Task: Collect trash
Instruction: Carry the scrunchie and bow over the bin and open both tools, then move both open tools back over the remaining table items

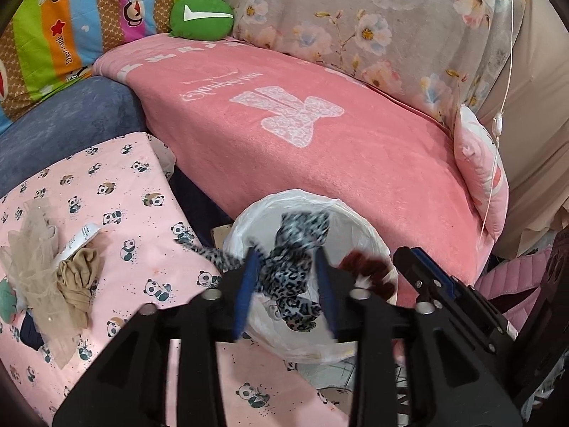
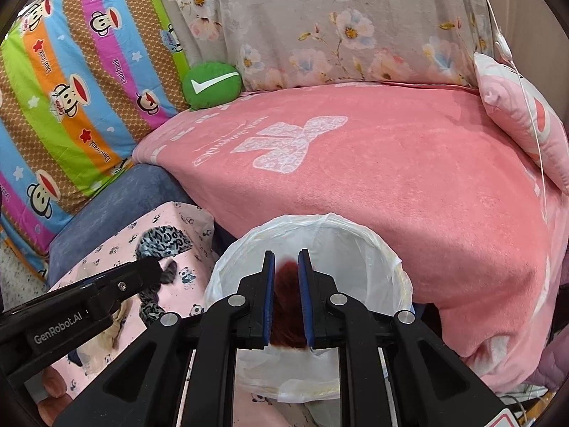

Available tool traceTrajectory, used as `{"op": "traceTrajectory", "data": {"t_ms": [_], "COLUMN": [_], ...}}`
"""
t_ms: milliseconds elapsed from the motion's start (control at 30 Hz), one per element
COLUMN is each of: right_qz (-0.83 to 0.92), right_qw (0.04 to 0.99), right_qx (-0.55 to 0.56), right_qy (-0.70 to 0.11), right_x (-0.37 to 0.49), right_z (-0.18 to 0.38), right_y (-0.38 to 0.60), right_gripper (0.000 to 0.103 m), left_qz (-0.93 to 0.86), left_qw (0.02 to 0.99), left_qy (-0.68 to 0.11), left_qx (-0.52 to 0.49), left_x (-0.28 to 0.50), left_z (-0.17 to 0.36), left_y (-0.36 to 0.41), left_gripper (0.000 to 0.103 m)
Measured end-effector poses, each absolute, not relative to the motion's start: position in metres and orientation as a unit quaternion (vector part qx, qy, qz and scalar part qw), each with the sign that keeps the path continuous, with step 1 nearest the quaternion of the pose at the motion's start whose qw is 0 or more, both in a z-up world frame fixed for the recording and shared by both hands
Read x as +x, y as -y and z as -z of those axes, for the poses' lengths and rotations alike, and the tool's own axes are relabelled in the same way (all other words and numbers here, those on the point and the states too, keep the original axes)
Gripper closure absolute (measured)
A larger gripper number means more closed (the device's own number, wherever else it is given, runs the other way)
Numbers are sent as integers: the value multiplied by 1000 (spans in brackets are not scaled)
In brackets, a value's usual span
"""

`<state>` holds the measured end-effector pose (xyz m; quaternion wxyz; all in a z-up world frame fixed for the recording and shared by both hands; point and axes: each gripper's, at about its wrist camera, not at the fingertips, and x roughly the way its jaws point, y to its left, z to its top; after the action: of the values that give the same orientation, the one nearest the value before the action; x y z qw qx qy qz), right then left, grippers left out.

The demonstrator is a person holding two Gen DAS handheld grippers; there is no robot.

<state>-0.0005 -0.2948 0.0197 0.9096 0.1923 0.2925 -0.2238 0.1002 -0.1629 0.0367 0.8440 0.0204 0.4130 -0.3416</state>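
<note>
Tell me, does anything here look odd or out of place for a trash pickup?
Yes: the "trash" is cloth. The left gripper holds a leopard-print fabric and the right gripper a dark red furry piece, both above the bag-lined bin. More crumpled fabrics lie heaped on the panda-print cover.

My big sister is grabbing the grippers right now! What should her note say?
Left hand-held gripper: shut on the leopard-print cloth, at the bin's near rim.
Right hand-held gripper: shut on the dark red furry piece, over the white-lined bin.
Done: nothing clearly shows in the bin yet.
Left: drop both pieces in, then fetch the beige cloth scraps on the panda-print sheet.
</note>
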Motion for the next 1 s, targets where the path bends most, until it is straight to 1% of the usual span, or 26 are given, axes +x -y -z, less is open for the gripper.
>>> {"op": "traceTrajectory", "data": {"t_ms": [33, 100, 133, 233, 333, 567, 667, 1000], "right_qz": [224, 225, 225, 224, 221, 208, 202, 171], "right_qw": [909, 909, 909, 910, 911, 914, 916, 922], "right_qx": [192, 190, 190, 189, 185, 176, 171, 151], "right_qy": [-293, -294, -294, -294, -295, -301, -303, -313], "right_x": [0, 0, 0, 0, 1, 5, 7, 21], "right_z": [-20, -19, -19, -19, -19, -19, -20, -23], "right_y": [295, 295, 295, 293, 288, 273, 263, 227], "right_gripper": [87, 85, 83, 75, 71, 68, 65, 64], "left_qz": [339, 333, 331, 323, 316, 296, 286, 240], "left_qw": [847, 851, 852, 854, 856, 861, 863, 873], "left_qy": [-410, -406, -405, -406, -409, -412, -416, -424], "left_qx": [22, 29, 31, 32, 30, 20, 13, -13], "left_x": [99, 98, 99, 100, 101, 104, 106, 119], "left_z": [-37, -36, -37, -35, -33, -29, -27, -20], "left_y": [163, 164, 164, 162, 155, 135, 123, 73], "left_gripper": [57, 51, 49, 48, 48, 48, 47, 46]}}
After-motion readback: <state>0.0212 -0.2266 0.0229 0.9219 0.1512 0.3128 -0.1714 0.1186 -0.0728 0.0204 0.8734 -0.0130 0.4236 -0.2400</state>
